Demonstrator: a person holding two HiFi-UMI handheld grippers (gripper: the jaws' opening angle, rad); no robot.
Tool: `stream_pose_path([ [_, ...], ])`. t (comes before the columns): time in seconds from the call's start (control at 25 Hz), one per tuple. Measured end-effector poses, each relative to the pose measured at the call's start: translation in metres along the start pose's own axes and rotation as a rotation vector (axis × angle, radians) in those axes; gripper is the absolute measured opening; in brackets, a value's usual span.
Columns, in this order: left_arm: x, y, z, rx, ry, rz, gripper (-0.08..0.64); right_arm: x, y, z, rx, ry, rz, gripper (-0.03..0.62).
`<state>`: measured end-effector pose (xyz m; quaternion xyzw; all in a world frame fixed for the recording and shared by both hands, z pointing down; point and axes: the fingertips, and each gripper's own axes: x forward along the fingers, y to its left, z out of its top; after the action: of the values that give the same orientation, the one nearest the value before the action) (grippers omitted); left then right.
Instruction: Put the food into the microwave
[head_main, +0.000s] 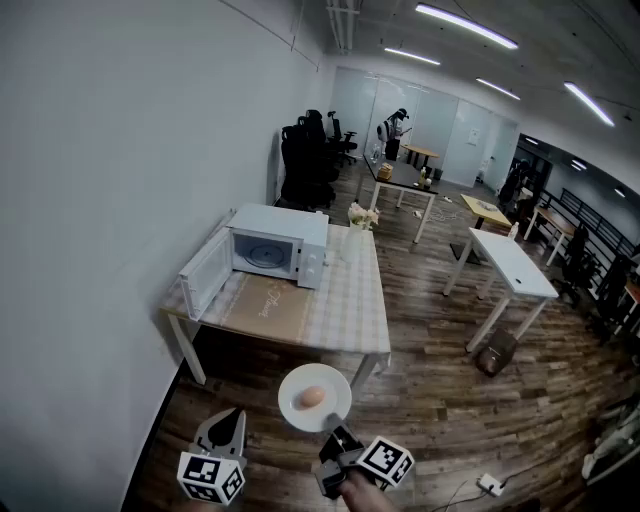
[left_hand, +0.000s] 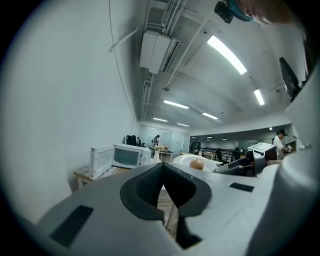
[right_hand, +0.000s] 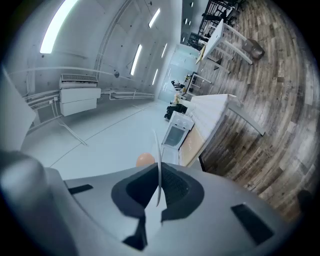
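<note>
A white microwave (head_main: 285, 243) stands on the table (head_main: 345, 315) with its door (head_main: 205, 272) swung open to the left. My right gripper (head_main: 337, 433) is shut on the near rim of a white plate (head_main: 335, 408), held in the air short of the table. On the plate lies a round, orange-brown piece of food (head_main: 312, 397). In the right gripper view the plate (right_hand: 159, 155) shows edge-on between the jaws of this gripper (right_hand: 159, 196), with the food (right_hand: 145, 159) to its left and the microwave (right_hand: 176, 134) beyond. My left gripper (head_main: 228, 420) hangs at the lower left, shut and empty (left_hand: 162, 167).
A white wall (head_main: 110, 200) runs along the left, close to the table. Further white tables (head_main: 510, 262) stand to the right on the wooden floor, with a box (head_main: 497, 352) beneath one. Black office chairs (head_main: 305, 165) and a person (head_main: 393, 133) are at the back.
</note>
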<state>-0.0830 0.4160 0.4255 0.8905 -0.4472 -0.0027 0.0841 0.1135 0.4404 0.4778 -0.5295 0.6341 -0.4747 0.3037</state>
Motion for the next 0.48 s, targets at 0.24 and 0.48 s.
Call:
stream_pose_path([
  [0.24,0.0002,-0.0048,0.0003,0.011,0.008,-0.012,0.006,-0.0031,0.0008,0.001,-0.004,0.001,-0.006,0.017],
  [0.48,0.0021,-0.0092,-0.0024,0.01,0.01,-0.017,0.006,-0.0024,0.0004,0.004,-0.021,-0.009,0.005,0.017],
])
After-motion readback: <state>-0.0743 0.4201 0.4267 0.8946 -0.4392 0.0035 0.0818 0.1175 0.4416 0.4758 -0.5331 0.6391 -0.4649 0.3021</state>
